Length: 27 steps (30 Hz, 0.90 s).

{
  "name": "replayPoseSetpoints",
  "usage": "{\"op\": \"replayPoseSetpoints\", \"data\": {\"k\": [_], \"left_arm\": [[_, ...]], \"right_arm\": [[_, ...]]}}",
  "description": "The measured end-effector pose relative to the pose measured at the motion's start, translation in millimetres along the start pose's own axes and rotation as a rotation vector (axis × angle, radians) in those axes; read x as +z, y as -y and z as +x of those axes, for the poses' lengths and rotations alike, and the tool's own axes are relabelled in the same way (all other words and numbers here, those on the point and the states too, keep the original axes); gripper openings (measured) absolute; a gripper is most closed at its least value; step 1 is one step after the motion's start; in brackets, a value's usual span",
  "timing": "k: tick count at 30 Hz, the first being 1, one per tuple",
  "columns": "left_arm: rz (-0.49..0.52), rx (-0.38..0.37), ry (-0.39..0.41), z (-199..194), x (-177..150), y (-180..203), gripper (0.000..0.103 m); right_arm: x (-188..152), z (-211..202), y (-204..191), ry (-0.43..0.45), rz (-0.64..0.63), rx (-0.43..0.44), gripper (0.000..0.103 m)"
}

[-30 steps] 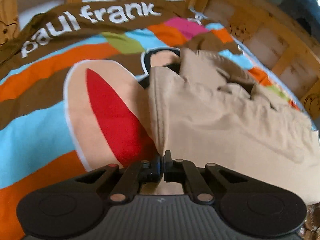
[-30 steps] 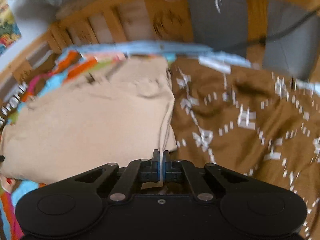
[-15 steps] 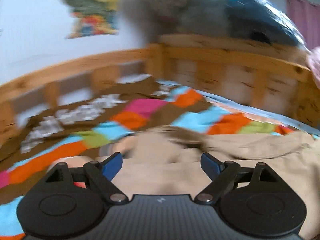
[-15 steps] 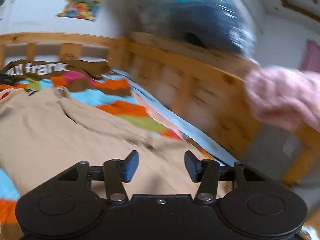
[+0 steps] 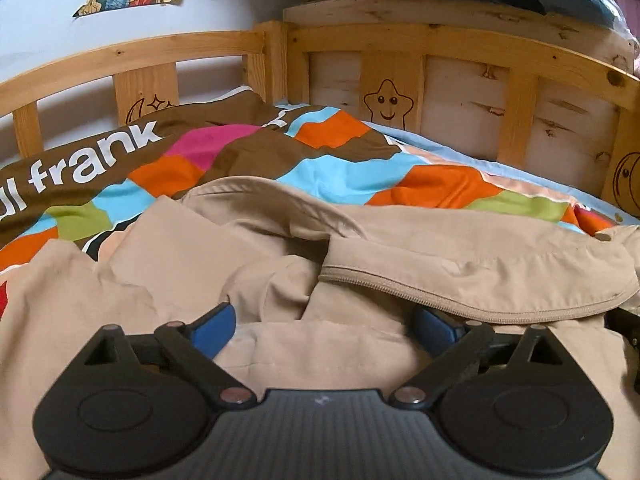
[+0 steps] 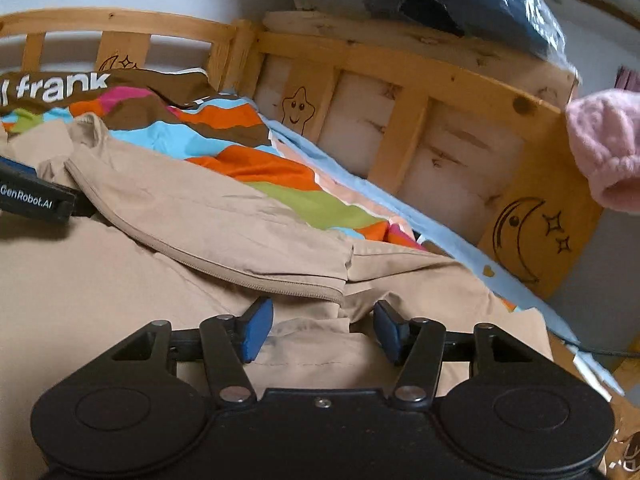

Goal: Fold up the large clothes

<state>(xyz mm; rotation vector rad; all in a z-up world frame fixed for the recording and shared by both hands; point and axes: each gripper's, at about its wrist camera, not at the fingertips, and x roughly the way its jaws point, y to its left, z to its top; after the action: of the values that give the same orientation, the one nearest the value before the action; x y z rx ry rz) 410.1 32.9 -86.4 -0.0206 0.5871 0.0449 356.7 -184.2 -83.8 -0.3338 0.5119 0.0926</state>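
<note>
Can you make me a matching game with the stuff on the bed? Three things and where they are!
Things:
1. jacket
2. star drawing
3. pink sleeve

Places:
A. on the wooden bed rail
B. lying on the striped blanket
C. at the right edge, in front of the rail

Pairs: 1-B, 2-A, 3-C

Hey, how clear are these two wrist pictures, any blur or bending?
Left wrist view: sharp on the beige jacket, fisheye bows the wooden bed rail. Right wrist view: rail bows too, the pink sleeve at the right edge is soft, daylight even, no glare.
</note>
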Motion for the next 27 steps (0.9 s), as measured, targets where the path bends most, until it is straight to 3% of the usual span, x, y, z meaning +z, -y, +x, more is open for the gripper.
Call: {"op": "replayPoseSetpoints", "data": {"k": [5, 9, 13, 18, 21, 25, 27], "left_arm": [[-0.105, -0.063, 0.041, -43, 10, -33, 0.097], [-0.107, -0.075, 0.065, -77, 0, -57, 0.099], [-0.025, 0.008, -0.018, -55, -20, -57, 0.098], [-0.02, 0.026, -0.002, -49, -25, -55, 0.099], [-0.037, 0.033, -0.02, -60, -23, -60, 0.099], [-0.091, 0.03, -0.08, -83, -15, -68, 0.1], [-0.107, 0.029, -0.086, -95, -11, -69, 0.101]], "right_arm": [[4, -58, 37, 0.038, 0.034, 0.042, 0.063], [-22, -102, 56, -0.016, 0.017, 0.022, 0.067], [-57, -89, 59, -0.173, 0.022, -0.015, 0.067], [-56, -82, 66, -0.167, 0.027, -0.008, 0.071], [-46, -101, 87, -0.177, 0.127, -0.006, 0.072], [-40, -152, 112, -0.179, 0.291, 0.013, 0.096], [-45, -178, 117, -0.194, 0.399, 0.038, 0.099]]}}
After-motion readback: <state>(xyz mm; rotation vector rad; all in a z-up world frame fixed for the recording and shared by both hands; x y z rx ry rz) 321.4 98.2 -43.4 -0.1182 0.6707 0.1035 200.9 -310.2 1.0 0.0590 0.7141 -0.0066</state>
